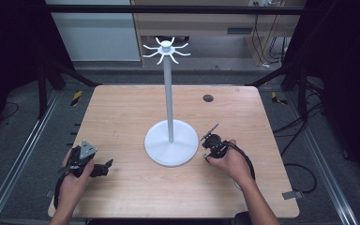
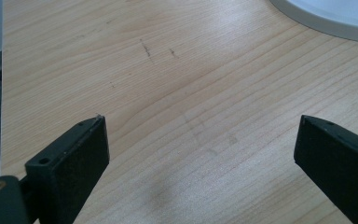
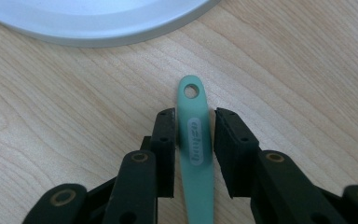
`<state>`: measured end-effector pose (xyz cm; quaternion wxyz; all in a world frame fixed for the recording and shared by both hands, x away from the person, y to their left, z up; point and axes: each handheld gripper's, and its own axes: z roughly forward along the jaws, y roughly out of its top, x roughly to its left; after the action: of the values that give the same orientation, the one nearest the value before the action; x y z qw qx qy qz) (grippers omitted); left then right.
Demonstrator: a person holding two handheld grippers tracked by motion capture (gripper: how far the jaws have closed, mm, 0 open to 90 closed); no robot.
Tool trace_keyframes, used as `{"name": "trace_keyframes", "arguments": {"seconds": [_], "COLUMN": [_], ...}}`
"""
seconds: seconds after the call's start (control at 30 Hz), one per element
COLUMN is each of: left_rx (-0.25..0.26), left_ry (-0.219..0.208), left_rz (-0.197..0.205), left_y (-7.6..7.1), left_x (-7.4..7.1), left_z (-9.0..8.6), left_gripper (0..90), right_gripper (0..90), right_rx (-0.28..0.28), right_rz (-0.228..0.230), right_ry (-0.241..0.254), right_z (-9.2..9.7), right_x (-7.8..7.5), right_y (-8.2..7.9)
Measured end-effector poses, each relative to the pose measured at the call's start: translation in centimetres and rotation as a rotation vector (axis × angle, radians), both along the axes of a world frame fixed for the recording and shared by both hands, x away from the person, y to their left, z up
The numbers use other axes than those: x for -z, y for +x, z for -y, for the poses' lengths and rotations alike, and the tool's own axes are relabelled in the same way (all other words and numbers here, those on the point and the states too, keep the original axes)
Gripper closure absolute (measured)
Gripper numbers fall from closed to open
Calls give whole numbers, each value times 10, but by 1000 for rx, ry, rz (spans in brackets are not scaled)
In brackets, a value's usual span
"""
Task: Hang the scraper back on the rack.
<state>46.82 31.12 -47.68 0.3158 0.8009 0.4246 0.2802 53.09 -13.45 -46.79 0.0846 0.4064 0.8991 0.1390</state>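
Note:
A green utensil handle point(image 3: 196, 140) with a hole at its tip lies between the jaws of my right gripper point(image 3: 195, 126). The jaws press close on both its sides, just above the wooden table point(image 3: 307, 70). In the high view my right gripper point(image 1: 212, 142) sits beside the round base point(image 1: 171, 143) of a white stand point(image 1: 168, 84), and the hand hides the utensil. My left gripper point(image 1: 104, 167) rests at the table's front left. Its jaws stand wide apart over bare wood point(image 2: 196, 135) with nothing between them.
The stand's tall pole carries a crown of white hooks point(image 1: 166, 50). Its base rim shows in the left gripper view point(image 2: 326, 18) and in the right gripper view point(image 3: 98, 23). A dark cable hole point(image 1: 208, 98) sits at the table's back right.

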Motion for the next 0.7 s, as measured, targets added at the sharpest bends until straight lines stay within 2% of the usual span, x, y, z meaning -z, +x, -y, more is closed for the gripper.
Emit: {"name": "trace_keyframes", "arguments": {"seconds": [0.3,0.47,0.7], "left_rx": [1,0,4], "left_ry": [0,0,3], "left_rz": [-1,-1,-1], "left_y": [0,0,0], "left_x": [0,0,0], "left_z": [0,-1,1], "left_gripper": [29,29,29], "right_gripper": [735,743,744], "right_rx": [-12,1,25], "right_rz": [0,47,167], "right_ry": [1,11,103], "right_z": [1,2,15], "right_x": [1,-5,-29], "right_y": [1,-3,-16]}}
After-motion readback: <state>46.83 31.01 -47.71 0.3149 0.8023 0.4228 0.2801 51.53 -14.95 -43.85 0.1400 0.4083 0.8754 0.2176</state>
